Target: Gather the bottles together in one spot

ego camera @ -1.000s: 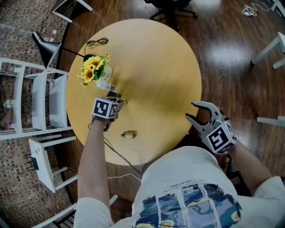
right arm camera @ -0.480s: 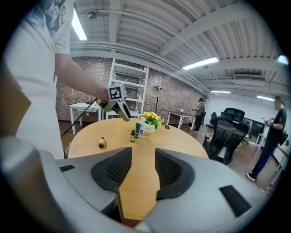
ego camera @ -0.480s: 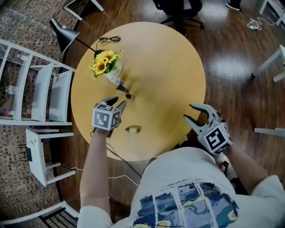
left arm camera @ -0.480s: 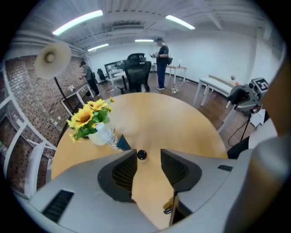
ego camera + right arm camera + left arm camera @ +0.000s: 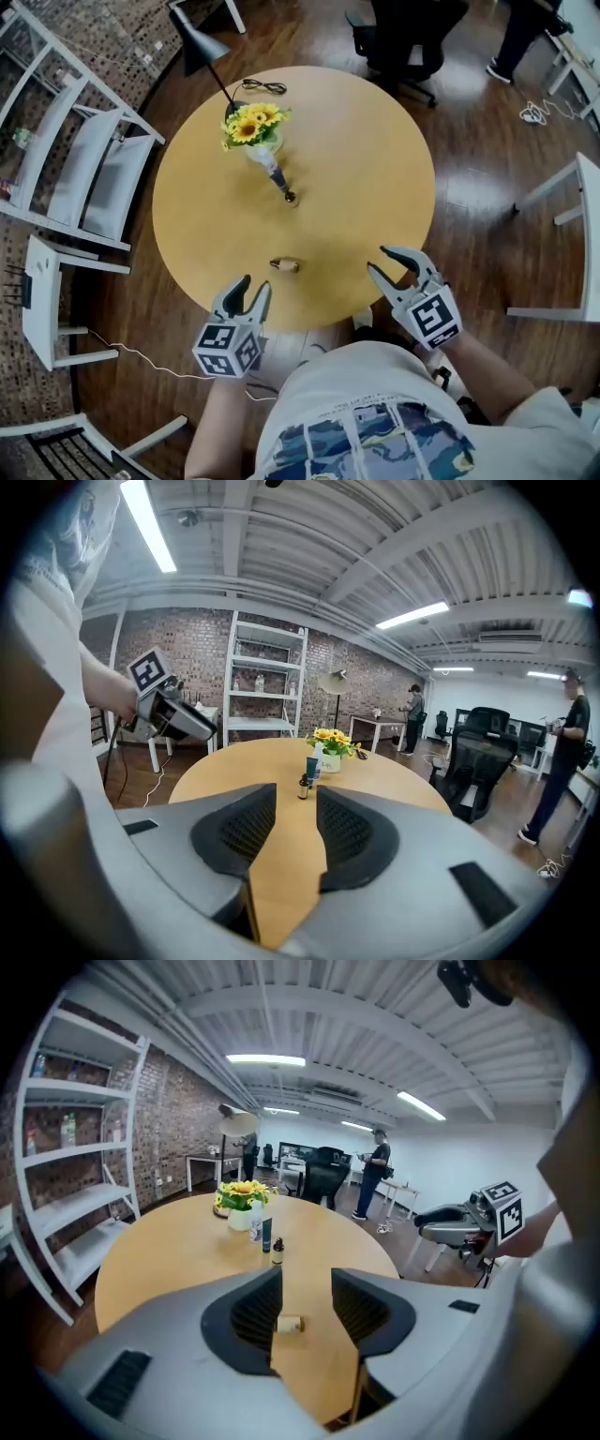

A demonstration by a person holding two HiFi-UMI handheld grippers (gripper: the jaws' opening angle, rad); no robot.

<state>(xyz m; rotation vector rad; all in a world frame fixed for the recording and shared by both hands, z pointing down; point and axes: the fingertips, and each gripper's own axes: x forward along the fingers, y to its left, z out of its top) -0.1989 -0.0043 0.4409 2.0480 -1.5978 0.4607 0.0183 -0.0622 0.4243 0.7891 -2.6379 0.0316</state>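
On the round wooden table [image 5: 375,141], a tall tube-like bottle [image 5: 272,166] and a small dark bottle [image 5: 290,196] stand by a vase of sunflowers [image 5: 251,125]. A small pale bottle [image 5: 284,265] lies on its side nearer me, alone. In the left gripper view it shows as the lying bottle [image 5: 290,1325] beyond the jaws. My left gripper [image 5: 255,284] hangs open off the table's near edge, empty. My right gripper [image 5: 380,260] hovers at the near right edge; its jaws are closing with nothing between them. The right gripper view shows the standing bottles [image 5: 310,762] far ahead.
A black lamp [image 5: 202,42] and cable [image 5: 263,87] sit at the table's far side. White shelving [image 5: 70,159] and a white chair [image 5: 47,305] stand left, office chairs [image 5: 408,37] beyond, a white table leg [image 5: 562,202] to the right. People stand far off [image 5: 378,1171].
My left gripper has drawn back from the bottles by the flowers to the table's near edge. The right gripper stayed at the right edge, jaws slightly narrower. The head view shifted back.
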